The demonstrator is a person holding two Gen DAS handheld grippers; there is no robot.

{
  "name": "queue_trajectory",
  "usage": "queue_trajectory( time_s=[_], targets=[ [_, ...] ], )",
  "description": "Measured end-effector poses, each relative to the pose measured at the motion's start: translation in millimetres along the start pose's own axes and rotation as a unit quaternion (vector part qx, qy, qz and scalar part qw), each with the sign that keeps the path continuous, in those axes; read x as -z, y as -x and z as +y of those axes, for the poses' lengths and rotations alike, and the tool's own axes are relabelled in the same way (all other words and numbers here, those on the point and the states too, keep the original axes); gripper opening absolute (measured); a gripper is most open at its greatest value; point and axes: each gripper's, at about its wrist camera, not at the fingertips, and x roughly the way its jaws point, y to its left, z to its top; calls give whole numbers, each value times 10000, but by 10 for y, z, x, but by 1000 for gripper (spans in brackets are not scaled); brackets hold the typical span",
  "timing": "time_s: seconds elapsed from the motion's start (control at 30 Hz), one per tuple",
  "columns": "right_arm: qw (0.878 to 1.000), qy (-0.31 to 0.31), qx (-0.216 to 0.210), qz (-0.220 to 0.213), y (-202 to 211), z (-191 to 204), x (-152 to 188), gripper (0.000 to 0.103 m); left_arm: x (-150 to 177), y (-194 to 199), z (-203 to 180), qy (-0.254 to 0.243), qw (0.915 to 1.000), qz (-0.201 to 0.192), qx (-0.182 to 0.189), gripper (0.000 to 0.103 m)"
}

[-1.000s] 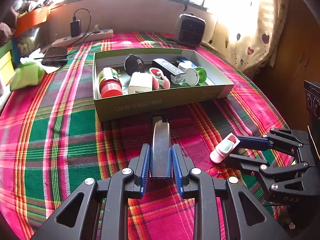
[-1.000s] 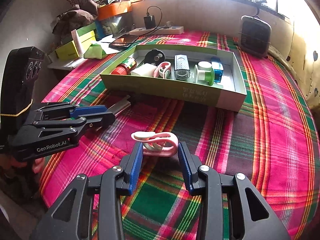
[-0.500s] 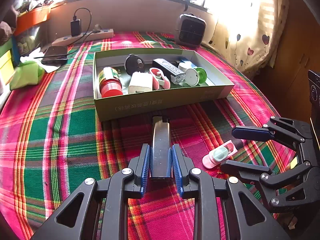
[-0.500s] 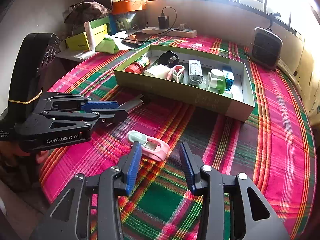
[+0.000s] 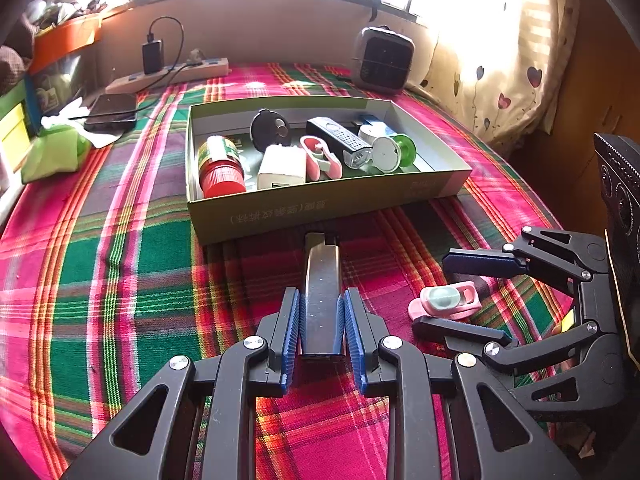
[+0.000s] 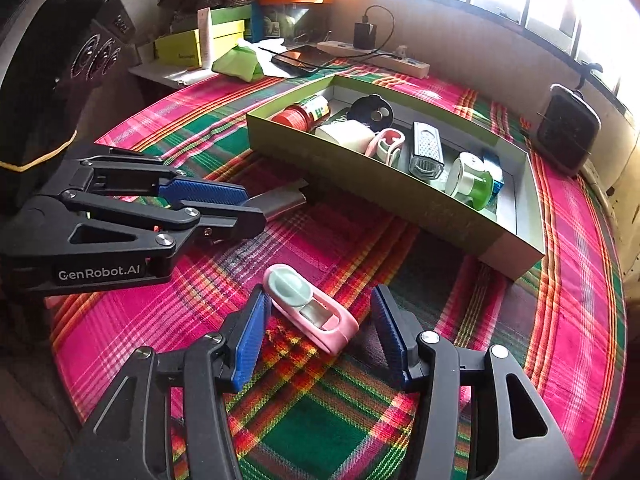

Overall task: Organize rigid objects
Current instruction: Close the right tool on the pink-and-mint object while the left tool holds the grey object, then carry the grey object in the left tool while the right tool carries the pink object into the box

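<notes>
My left gripper (image 5: 321, 312) is shut on a flat dark metal bar (image 5: 322, 284) that points at the green box (image 5: 320, 210); it also shows in the right wrist view (image 6: 256, 204) with the bar (image 6: 282, 200). My right gripper (image 6: 318, 320) is open around a pink clip with a pale green knob (image 6: 312, 308), which lies on the plaid cloth between the blue pads without being squeezed. The same clip (image 5: 446, 300) and right gripper (image 5: 436, 292) show in the left wrist view.
The box holds a red-capped jar (image 5: 218, 164), a white charger (image 5: 282, 166), another pink clip (image 5: 320, 156), a black remote (image 5: 338, 140) and a green-and-white spool (image 5: 394, 152). A small heater (image 5: 382, 60), a power strip (image 5: 168, 76) and a phone (image 5: 112, 110) lie behind it.
My right gripper has opened and let go of the pink clip, which now lies on the cloth between its fingers. My left gripper has kept hold of the bar.
</notes>
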Motion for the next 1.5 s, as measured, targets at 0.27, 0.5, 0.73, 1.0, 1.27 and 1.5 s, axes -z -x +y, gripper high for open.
queue_trajectory(
  time_s=[0.27, 0.5, 0.73, 1.0, 1.27, 1.5],
  targets=[
    [9994, -327, 109, -47, 27, -130, 45, 53, -10, -14, -15, 4, 10000, -5, -64, 22],
    [9984, -488, 270, -81, 69, -172, 70, 30, -4, -15, -29, 15, 9999, 0, -128, 22],
    [9968, -731, 298, -99, 105, -241, 112, 23, 4, -12, -72, -4, 9997, -10, -237, 22],
    [9943, -1009, 337, -118, 145, -311, 169, 19, 10, -4, -105, 5, 9995, -4, -328, 22],
    [9934, -1079, 335, -187, 183, -315, 192, 19, 9, -1, -142, -3, 9994, 9, -352, 22],
    [9926, -1157, 270, -251, 216, -314, 202, 19, 9, 37, -189, -24, 9994, -37, -353, 22]
  ],
)
